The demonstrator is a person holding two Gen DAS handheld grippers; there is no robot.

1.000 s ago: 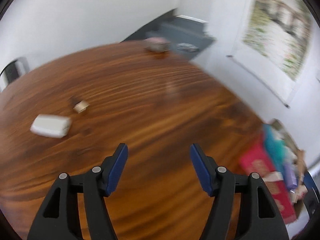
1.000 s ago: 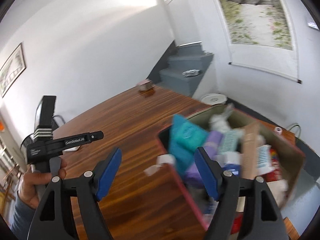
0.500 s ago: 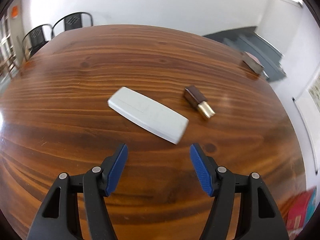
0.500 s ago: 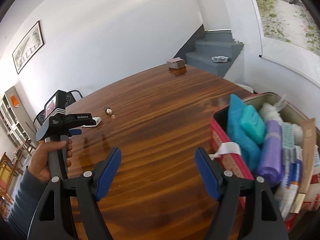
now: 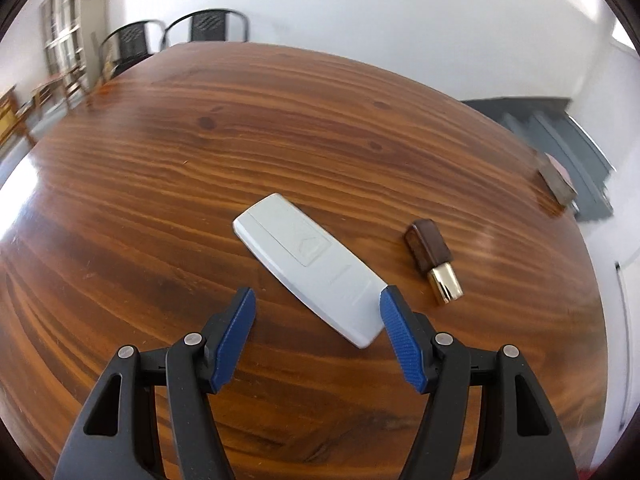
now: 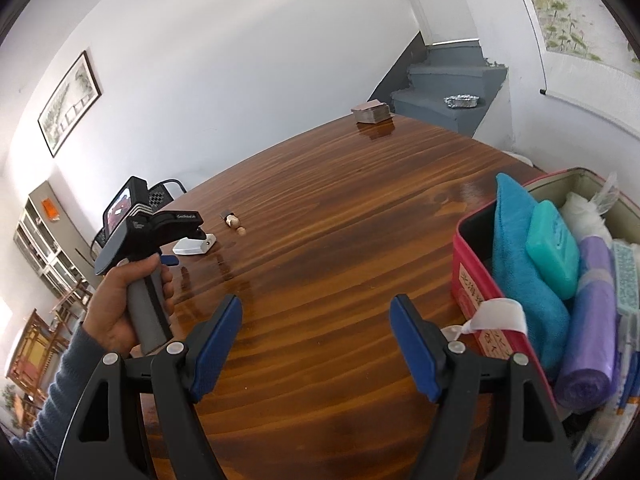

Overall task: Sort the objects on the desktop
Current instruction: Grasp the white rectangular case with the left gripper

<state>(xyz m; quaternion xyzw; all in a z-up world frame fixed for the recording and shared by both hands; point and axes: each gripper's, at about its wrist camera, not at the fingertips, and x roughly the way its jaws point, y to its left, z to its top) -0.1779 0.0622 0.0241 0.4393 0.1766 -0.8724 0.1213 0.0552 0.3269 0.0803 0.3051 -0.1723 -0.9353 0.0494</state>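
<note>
On the wooden bench (image 5: 168,184), the left hand-held gripper (image 5: 316,312) hangs with its jaws apart and empty, tilted down at a white remote control (image 5: 308,264) lying flat and diagonal, its near end just inside the right pad. Just to the right lies a small brown bottle with a gold cap (image 5: 434,260). The right hand-held gripper (image 6: 316,340) is also spread and holds nothing, near the red storage box (image 6: 468,276) packed with items. The step looks like the approach to the remote; next, centre the jaws across its narrow width, lower and close.
</note>
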